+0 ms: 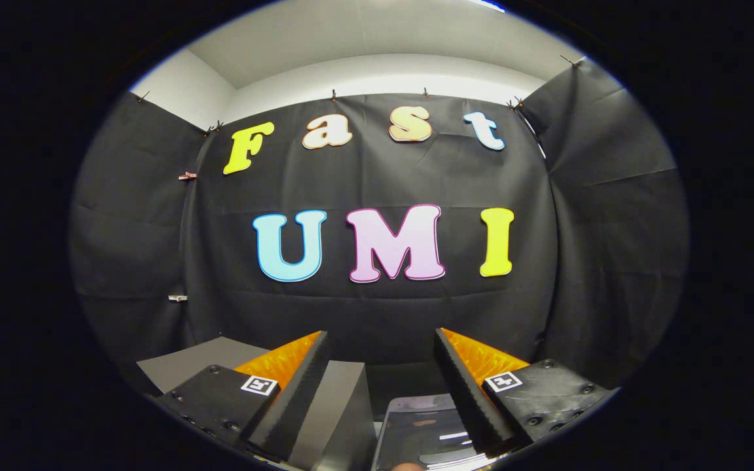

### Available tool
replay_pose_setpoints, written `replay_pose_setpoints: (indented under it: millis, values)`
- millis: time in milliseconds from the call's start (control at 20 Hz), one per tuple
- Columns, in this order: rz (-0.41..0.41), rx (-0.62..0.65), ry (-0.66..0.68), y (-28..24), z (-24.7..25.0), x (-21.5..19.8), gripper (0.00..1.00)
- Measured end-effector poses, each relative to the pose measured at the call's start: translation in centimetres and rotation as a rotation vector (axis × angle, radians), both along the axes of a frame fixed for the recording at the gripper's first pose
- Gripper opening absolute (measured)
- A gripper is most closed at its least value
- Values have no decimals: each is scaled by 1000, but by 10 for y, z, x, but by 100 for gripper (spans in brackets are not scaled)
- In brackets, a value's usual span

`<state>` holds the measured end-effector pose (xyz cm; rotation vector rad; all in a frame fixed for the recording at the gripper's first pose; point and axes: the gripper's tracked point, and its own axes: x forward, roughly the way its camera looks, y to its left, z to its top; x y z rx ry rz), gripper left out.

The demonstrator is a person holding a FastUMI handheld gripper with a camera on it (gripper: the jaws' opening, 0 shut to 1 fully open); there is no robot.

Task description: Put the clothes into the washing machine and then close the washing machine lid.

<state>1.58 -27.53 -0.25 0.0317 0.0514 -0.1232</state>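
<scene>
I have the gripper [382, 366] raised, facing the booth wall [377, 307], fingers wide apart and holding nothing. Below and between them: one glossy dark panel with a pale rim [416, 435], probably the washer lid, though I can't tell if it's closed. One grey tabletop [341, 405] beside it. I see no clothes, so the stage is unsettled: either loading is ahead or all is finished.

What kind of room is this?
Probably a small recording booth: black cloth clipped up as walls, a grey table below. The open gripper holds nothing, above a shiny lid, maybe the washing machine's.
</scene>
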Motion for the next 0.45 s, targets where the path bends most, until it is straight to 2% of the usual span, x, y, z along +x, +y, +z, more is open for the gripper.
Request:
replay_pose_setpoints:
  millis: [450]
  values:
    - [-64,-7,-34,-5,4,-2,99]
